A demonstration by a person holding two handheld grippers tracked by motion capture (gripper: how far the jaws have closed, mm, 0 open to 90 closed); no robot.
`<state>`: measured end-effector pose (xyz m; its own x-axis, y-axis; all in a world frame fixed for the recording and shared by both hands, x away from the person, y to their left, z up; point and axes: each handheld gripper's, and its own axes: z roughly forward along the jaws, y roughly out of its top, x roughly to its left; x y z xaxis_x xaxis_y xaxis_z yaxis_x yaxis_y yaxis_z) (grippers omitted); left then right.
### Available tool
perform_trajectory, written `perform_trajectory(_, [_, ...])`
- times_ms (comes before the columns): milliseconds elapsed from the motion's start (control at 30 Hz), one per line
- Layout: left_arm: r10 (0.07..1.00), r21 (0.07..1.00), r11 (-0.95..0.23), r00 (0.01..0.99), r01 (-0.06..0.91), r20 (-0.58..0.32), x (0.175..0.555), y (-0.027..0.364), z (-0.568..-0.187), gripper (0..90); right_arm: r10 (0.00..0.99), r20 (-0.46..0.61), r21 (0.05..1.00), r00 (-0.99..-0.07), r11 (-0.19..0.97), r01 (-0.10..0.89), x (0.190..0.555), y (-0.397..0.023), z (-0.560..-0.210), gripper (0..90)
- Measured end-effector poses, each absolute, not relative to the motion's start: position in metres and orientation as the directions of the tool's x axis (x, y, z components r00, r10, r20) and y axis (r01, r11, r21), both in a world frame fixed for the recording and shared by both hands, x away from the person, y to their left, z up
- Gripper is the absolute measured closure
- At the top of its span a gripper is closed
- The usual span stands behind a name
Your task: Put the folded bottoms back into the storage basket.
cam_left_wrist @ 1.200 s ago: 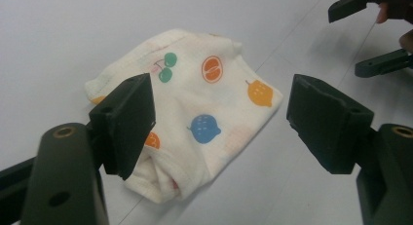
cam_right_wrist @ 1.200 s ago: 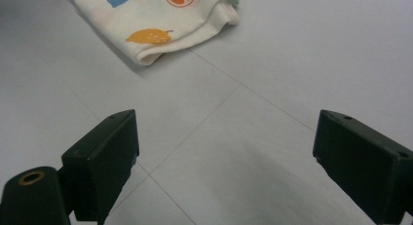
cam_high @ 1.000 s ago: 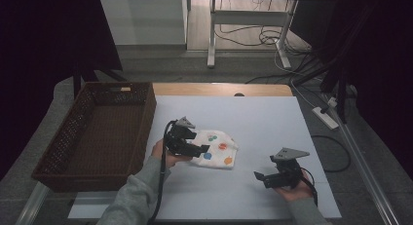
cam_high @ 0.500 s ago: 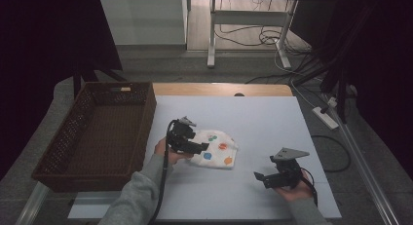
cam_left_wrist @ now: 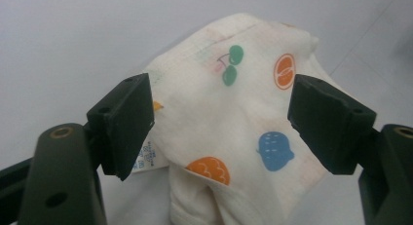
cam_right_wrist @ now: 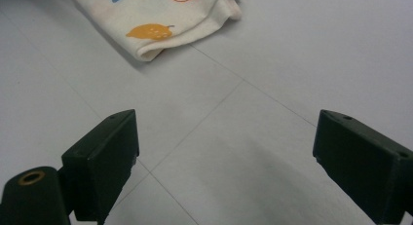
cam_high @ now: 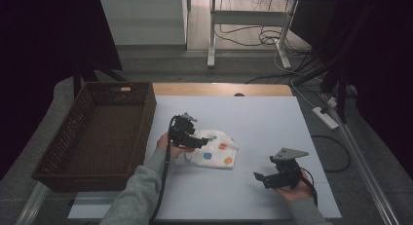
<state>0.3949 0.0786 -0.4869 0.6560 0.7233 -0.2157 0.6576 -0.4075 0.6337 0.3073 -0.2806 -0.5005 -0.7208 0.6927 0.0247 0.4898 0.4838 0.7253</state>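
A folded white cloth (cam_high: 214, 148) printed with coloured fruit shapes lies on the pale table (cam_high: 253, 118), roughly at its middle and just to the right of the brown wicker basket (cam_high: 97, 132) that sits at the table's left edge. The left gripper (cam_high: 199, 141) hangs right over the cloth's left part; in the left gripper view its jaws stand wide apart with the cloth (cam_left_wrist: 234, 122) between them, gripping nothing. The right gripper (cam_high: 260, 178) is low over bare table, well to the right of the cloth and nearer the person. In the right gripper view its jaws are also spread wide with nothing between them, and the cloth's folded edge (cam_right_wrist: 165, 20) lies farther off.
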Motion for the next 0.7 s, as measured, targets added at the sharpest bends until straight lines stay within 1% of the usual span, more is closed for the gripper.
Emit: perform_trajectory(700, [0.736, 0.606, -0.399, 0.634, 0.688, -0.235, 0.412, 0.084, -0.503, 23.2, 0.691, 0.026, 0.723, -0.723, 0.486, 0.49, 0.307, -0.28, -0.501, 9.6])
